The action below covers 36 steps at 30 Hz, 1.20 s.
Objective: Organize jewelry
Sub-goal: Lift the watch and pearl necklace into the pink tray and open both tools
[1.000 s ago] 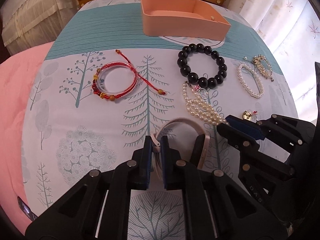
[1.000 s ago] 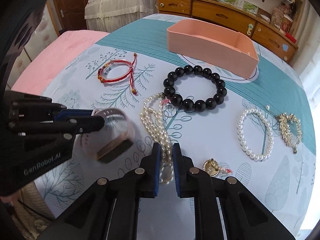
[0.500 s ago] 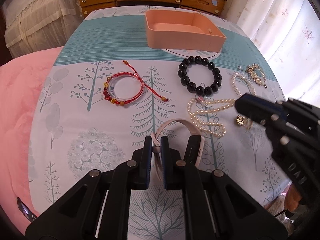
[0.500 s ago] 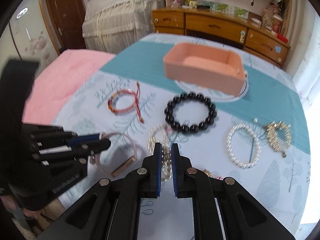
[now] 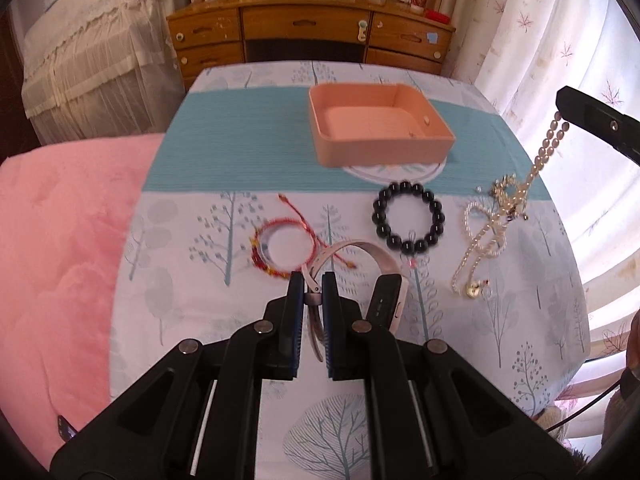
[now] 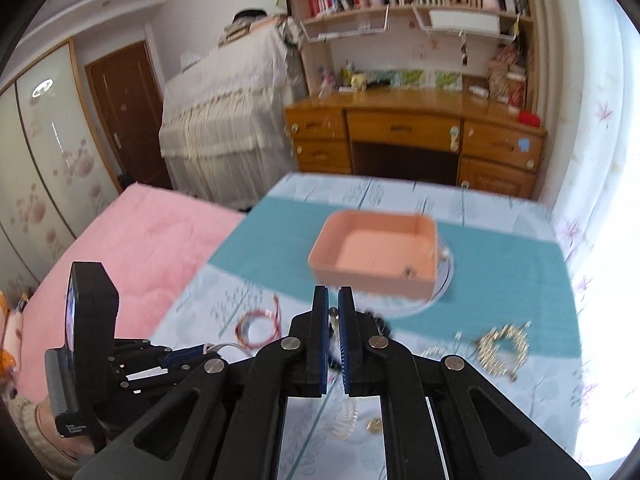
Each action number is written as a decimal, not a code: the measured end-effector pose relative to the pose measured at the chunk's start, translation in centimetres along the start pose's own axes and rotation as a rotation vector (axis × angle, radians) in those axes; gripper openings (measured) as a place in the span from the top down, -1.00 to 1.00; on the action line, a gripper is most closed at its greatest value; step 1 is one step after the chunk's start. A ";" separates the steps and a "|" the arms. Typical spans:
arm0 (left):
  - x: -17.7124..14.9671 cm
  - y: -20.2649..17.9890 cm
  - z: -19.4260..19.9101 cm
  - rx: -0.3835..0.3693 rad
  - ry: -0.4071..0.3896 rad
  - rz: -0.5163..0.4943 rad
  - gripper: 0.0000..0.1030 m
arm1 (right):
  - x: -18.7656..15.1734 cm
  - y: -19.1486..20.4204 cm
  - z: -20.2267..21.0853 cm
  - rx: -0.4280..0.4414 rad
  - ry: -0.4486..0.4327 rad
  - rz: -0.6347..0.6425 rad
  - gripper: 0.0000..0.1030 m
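Left gripper pinches a white-strapped watch; right gripper, jaws closing, dangles a pearl strand over the table.

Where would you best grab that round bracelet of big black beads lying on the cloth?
Pinch the black bead bracelet across one side of its ring, coming straight down from above: it lies flat, with an open centre for one finger and bare tablecloth outside.

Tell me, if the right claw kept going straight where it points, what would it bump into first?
Probably the pink box. The right claw points at its near wall, with only bare tablecloth between, though blur makes depth hard to judge.
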State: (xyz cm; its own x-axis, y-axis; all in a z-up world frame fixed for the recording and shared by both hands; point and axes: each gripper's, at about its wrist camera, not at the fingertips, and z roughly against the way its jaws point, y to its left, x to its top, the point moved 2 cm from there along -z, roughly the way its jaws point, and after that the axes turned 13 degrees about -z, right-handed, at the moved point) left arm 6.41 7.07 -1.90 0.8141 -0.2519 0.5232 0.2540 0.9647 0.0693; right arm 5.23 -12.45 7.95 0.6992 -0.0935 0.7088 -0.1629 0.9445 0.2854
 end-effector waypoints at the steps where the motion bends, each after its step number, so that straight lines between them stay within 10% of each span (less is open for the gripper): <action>1: 0.8 0.2 0.4 0.005 -0.011 -0.004 0.88 | 0.6 0.0 0.4 0.003 -0.012 -0.003 0.92; 19: 16.1 1.7 -1.8 0.020 -0.056 -0.086 0.88 | 16.0 0.2 3.4 -0.029 -0.205 -0.024 0.92; 28: 19.4 0.6 -10.2 0.002 0.042 -0.097 0.87 | 19.9 -1.5 -6.6 -0.072 -0.099 -0.096 0.92; 36: 19.6 1.3 -15.0 -0.078 0.106 -0.037 0.55 | 16.8 -5.2 -17.6 -0.168 0.029 -0.147 0.87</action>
State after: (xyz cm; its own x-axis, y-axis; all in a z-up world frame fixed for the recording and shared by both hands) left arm 30.49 2.28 -4.27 0.8529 -0.2974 0.4290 0.3210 0.9469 0.0182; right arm 30.06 -13.35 7.05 0.7269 -0.2269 0.6482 0.0582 0.9608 0.2711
